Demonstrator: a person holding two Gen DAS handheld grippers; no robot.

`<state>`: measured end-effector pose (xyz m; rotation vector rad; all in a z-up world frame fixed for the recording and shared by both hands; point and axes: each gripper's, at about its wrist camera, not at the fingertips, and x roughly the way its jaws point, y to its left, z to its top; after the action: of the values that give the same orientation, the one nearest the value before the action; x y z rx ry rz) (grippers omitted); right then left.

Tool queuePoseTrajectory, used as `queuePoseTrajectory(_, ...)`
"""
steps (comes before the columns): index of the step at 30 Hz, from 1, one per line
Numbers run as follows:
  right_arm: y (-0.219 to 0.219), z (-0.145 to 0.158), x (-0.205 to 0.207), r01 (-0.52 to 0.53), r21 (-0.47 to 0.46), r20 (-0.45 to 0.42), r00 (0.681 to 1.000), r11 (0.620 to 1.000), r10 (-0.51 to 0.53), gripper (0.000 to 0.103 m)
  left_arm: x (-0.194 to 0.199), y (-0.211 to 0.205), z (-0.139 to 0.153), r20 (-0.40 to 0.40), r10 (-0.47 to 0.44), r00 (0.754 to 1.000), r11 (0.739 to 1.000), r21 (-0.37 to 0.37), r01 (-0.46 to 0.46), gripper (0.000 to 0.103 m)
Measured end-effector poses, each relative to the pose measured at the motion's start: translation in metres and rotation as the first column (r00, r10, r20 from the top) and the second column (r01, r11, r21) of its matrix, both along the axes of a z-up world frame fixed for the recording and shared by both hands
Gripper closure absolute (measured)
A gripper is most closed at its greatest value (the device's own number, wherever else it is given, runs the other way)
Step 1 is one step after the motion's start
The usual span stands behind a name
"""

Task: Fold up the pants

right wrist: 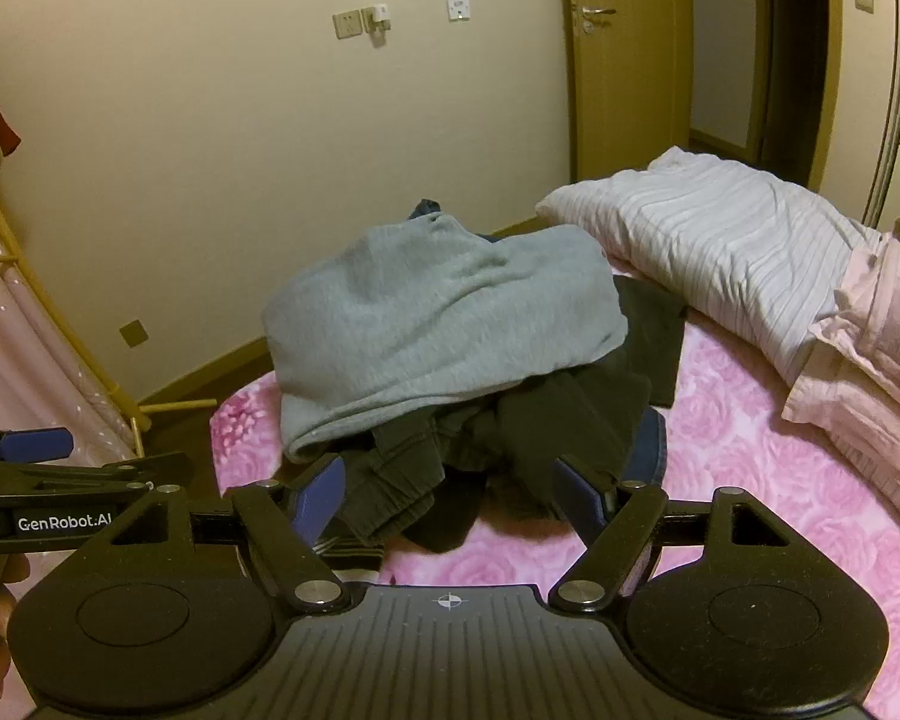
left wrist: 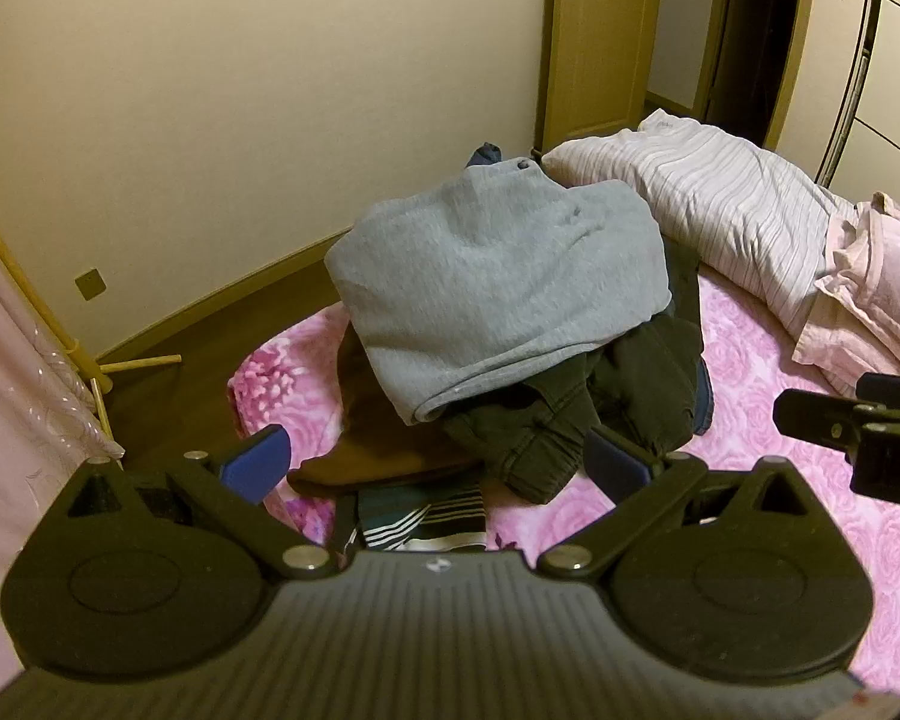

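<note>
Both tools, left (left wrist: 438, 468) and right (right wrist: 453, 495), gaped wide and empty before the pile: grey pants (left wrist: 498, 276) atop dark pants (left wrist: 546, 438) on the bed (left wrist: 750, 372).

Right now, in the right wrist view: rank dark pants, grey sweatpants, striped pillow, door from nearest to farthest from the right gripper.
1. Dark pants, just ahead of the open right gripper.
2. Grey sweatpants, piled on top behind them.
3. Striped pillow, back right on the bed.
4. Door, at the far wall.

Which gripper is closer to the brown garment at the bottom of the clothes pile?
Left. The left gripper, open, hovers right over the brown garment; the right gripper, also open, faces the dark pants further right.
</note>
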<state>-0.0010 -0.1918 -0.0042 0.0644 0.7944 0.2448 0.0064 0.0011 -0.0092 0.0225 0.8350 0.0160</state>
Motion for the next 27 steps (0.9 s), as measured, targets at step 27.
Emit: queuePoseTrajectory(27, -0.0061, -0.0019, 0.0017, 0.002, 0.006, -0.002, 1.0, 1.0, -0.002, 0.03, 0.0021, -0.0047, 0.004, -0.001, -0.01, 1.0, 1.0, -0.007, 0.01, 0.001)
